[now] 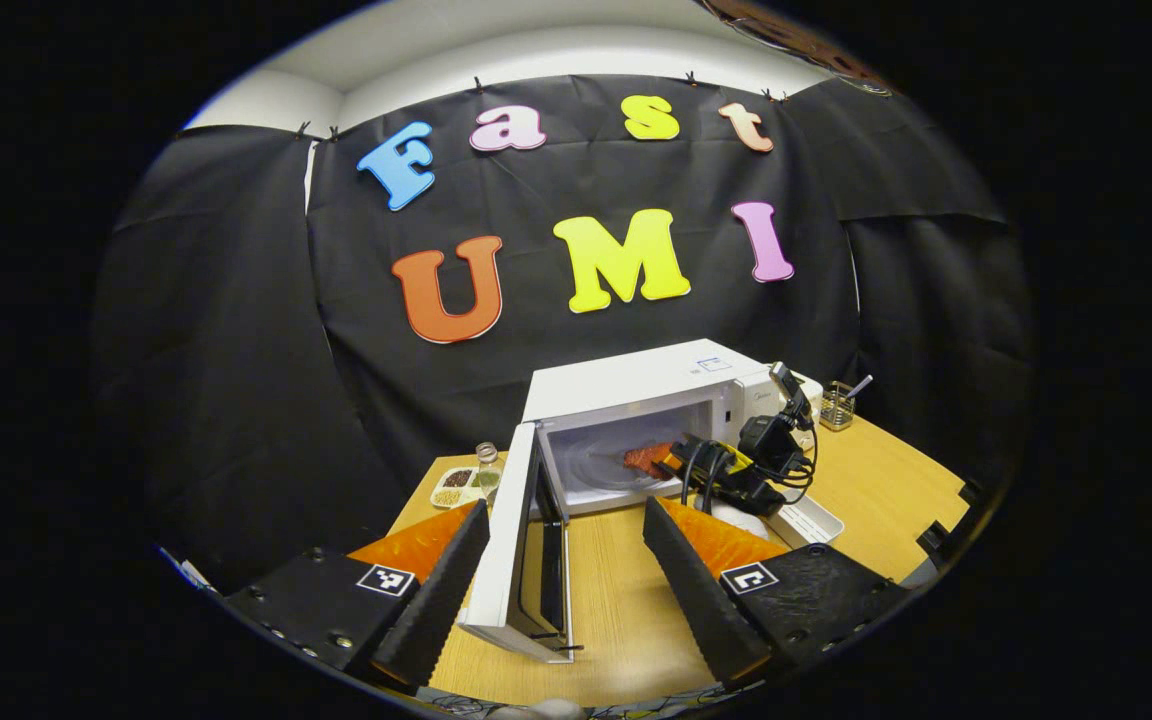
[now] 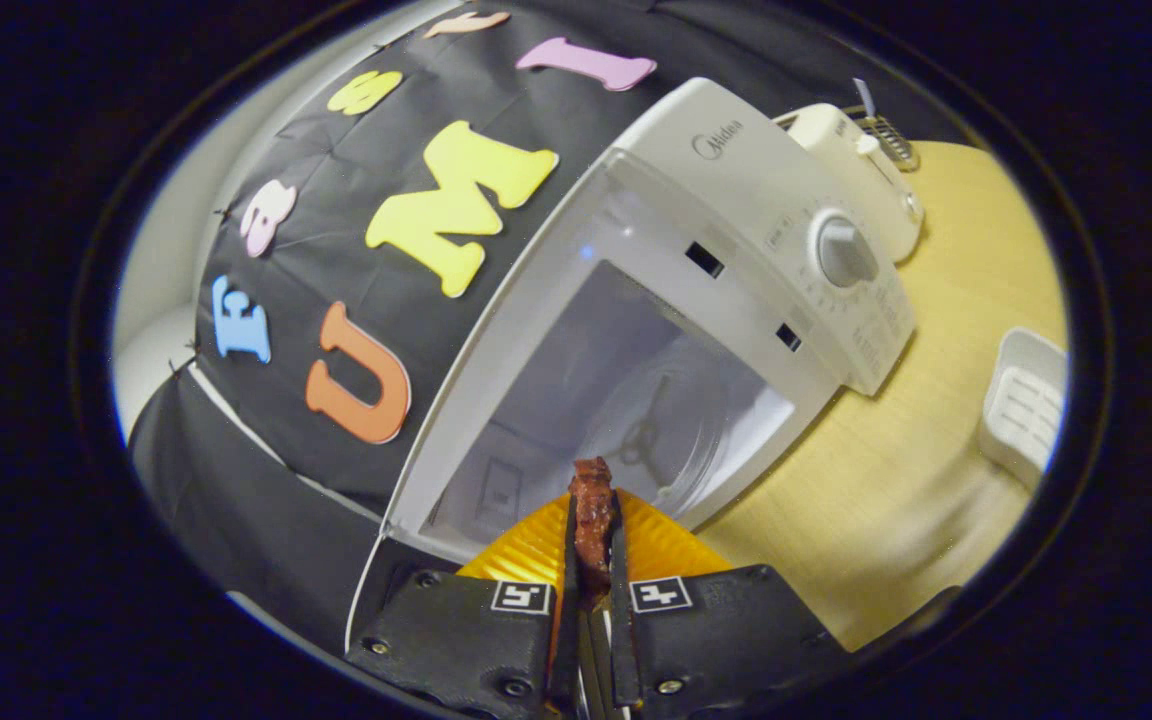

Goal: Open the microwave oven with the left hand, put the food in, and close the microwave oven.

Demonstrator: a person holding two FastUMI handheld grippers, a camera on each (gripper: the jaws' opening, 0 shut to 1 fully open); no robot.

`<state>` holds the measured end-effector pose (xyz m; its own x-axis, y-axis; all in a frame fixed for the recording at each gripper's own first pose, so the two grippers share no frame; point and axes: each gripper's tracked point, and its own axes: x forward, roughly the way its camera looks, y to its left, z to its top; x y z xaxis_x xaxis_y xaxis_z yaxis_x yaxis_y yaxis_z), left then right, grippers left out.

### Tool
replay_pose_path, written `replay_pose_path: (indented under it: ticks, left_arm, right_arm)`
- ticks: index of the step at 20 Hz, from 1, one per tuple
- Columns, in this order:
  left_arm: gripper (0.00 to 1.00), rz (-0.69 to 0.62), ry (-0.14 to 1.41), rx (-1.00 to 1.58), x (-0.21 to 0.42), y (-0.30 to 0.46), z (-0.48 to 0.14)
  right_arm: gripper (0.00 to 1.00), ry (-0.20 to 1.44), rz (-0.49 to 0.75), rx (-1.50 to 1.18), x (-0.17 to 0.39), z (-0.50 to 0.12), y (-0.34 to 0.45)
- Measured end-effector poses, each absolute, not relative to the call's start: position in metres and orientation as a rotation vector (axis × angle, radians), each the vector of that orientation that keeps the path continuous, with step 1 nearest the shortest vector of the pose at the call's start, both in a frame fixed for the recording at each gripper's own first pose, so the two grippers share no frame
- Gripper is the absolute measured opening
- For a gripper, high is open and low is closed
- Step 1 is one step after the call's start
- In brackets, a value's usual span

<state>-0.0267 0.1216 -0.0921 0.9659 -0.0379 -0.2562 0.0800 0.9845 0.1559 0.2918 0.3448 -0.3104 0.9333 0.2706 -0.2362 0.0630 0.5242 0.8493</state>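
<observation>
Both grippers are at work around the microwave oven (image 1: 636, 400), which sits at the centre of the left gripper view on a wooden table (image 1: 876, 480), its door (image 1: 521, 545) swung wide and standing edge-on between the left gripper's (image 1: 566, 585) fingers at the bottom of the frame. That gripper's fingers are spread well apart, one on each side of the door's edge, neither plainly pressing on it. Just right of centre in the same view the right gripper (image 1: 658, 459) reaches level toward the oven's mouth, cables looping off its body, with the food (image 1: 644, 458) — a reddish-brown piece — at its tip, at the front of the cavity. In the right gripper view the scene is strongly tilted: the oven runs from lower left to upper right, its cavity (image 2: 626, 400) open in the middle of the frame and a control knob (image 2: 844, 252) toward the upper right. At bottom centre that gripper's fingers are drawn close together and clamp the food upright between them — its top pokes above the fingertips, just before the cavity's opening. A white tray (image 2: 1021, 405) lies on the table at the right edge.
</observation>
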Motion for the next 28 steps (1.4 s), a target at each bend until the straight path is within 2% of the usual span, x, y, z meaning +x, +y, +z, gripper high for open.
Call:
replay_pose_path:
  ticks: [5, 9, 16, 24, 25, 26, 27, 28]
  left_arm:
    - [0.95, -0.05, 0.282, 0.138, -0.03, 0.144, -0.104]
    - [0.95, -0.046, 0.292, 0.137, -0.021, 0.154, -0.108]
    - [0.95, -0.064, 0.303, 0.146, -0.023, 0.153, -0.114]
    - [0.95, -0.055, 0.307, 0.128, -0.026, 0.158, -0.115]
    - [0.95, -0.053, 0.309, 0.129, -0.026, 0.159, -0.117]
    - [0.95, -0.051, 0.31, 0.131, -0.026, 0.16, -0.118]
    - [0.95, -0.046, 0.312, 0.135, -0.026, 0.162, -0.117]
    - [0.95, -0.043, 0.314, 0.136, -0.026, 0.162, -0.118]
  right_arm:
    - [0.16, 0.332, 0.08, 1.035, 0.329, -0.329, 0.375]
    - [0.16, 0.31, -0.012, 1.075, 0.355, -0.35, 0.376]
    - [0.16, 0.281, -0.009, 0.979, 0.376, -0.36, 0.388]
    - [0.23, 0.253, 0.016, 0.744, 0.378, -0.36, 0.385]
    - [0.11, 0.246, 0.015, 0.692, 0.376, -0.361, 0.384]
    - [0.27, 0.245, 0.016, 0.66, 0.377, -0.362, 0.382]
    - [0.35, 0.253, 0.018, 0.64, 0.376, -0.364, 0.382]
    - [0.39, 0.262, 0.012, 0.608, 0.375, -0.367, 0.379]
